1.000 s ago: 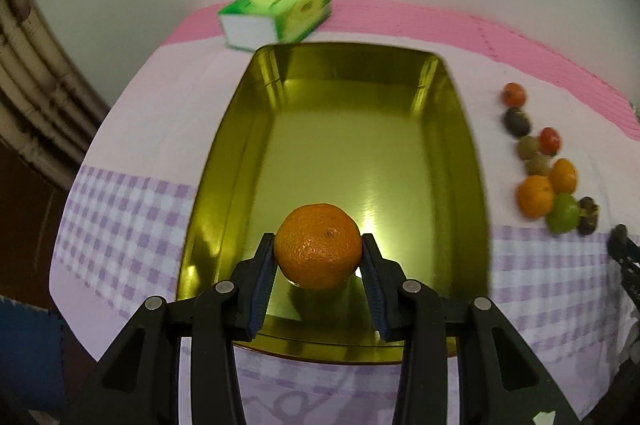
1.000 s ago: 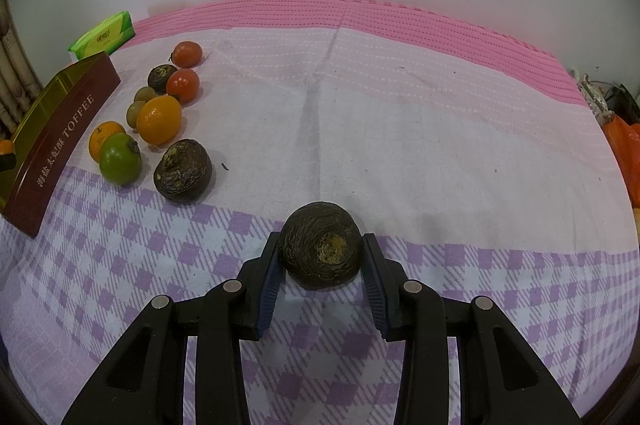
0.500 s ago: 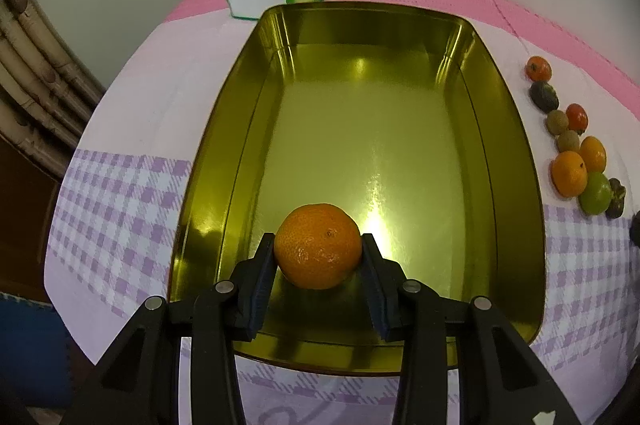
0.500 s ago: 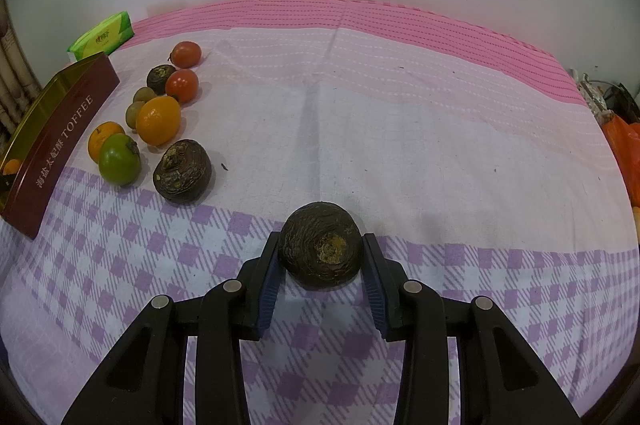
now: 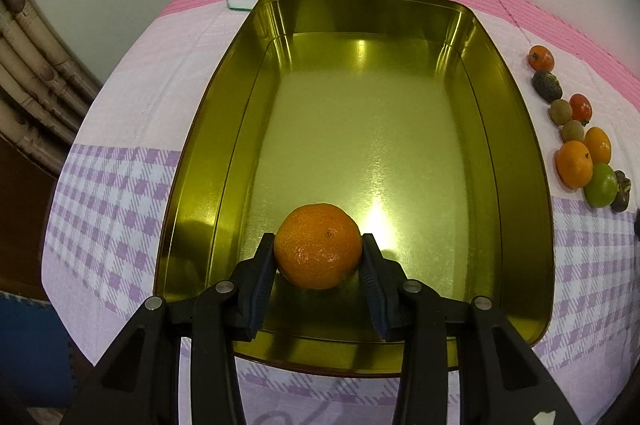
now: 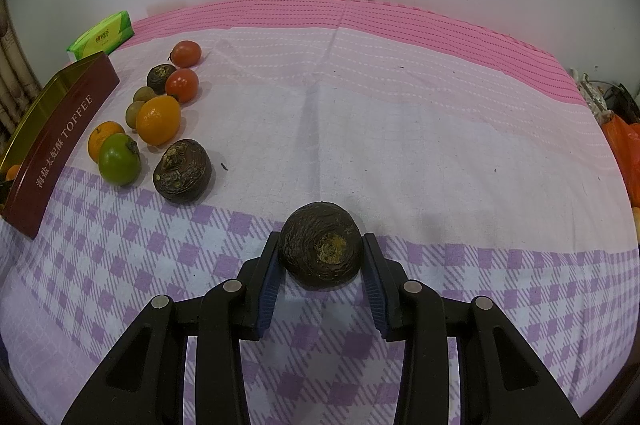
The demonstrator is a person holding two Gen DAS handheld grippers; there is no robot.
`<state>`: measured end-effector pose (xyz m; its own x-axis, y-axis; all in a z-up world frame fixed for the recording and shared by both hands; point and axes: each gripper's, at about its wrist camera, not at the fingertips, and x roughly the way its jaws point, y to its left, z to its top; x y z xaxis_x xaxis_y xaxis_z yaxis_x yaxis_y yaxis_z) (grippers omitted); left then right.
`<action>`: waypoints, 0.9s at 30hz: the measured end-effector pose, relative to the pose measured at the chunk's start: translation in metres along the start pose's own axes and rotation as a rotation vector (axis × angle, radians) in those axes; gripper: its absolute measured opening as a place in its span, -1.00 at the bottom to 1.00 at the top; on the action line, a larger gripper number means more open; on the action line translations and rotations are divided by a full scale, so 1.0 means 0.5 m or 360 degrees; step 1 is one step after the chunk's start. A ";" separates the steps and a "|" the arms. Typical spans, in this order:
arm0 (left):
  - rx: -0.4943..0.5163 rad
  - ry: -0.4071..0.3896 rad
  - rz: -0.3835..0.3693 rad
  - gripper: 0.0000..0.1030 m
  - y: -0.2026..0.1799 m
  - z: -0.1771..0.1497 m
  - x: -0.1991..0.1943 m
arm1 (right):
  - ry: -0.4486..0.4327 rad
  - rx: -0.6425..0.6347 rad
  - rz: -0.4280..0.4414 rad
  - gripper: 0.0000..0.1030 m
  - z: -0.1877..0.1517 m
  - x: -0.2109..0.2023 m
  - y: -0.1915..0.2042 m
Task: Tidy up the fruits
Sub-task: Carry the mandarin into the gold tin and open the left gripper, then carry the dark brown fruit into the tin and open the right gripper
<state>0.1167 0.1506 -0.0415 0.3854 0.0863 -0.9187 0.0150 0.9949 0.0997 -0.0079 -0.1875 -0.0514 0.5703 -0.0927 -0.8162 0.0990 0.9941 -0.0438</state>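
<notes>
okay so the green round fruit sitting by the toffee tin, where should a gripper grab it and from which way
Take the green fruit across its round middle, coming from above. An orange crowds it on the tin side and a dark fruit lies close on the other, so set the fingers along the freer near-far line. Keep off the stem on top, probably.

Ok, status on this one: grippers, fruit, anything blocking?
Left gripper shut on mandarin, over gold tin. Right gripper shut on dark brown fruit. Tin otherwise bare, nothing blocking.
</notes>
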 end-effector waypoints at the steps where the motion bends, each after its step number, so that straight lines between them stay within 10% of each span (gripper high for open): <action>1: 0.0000 0.0001 -0.0001 -0.25 0.000 0.000 -0.002 | 0.0001 0.0000 0.0001 -0.23 0.000 0.000 0.000; 14: 0.0005 -0.0024 -0.0004 -0.23 0.007 -0.002 -0.010 | 0.0005 -0.0001 -0.0004 -0.23 0.002 0.000 0.000; 27: -0.0015 -0.0160 -0.0025 0.29 0.011 0.012 -0.077 | 0.0034 -0.0007 -0.0026 -0.24 0.008 -0.004 0.007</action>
<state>0.1075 0.1525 -0.0035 0.4759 0.0657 -0.8771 0.0131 0.9966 0.0818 -0.0055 -0.1840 -0.0476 0.5510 -0.1079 -0.8275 0.1047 0.9927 -0.0597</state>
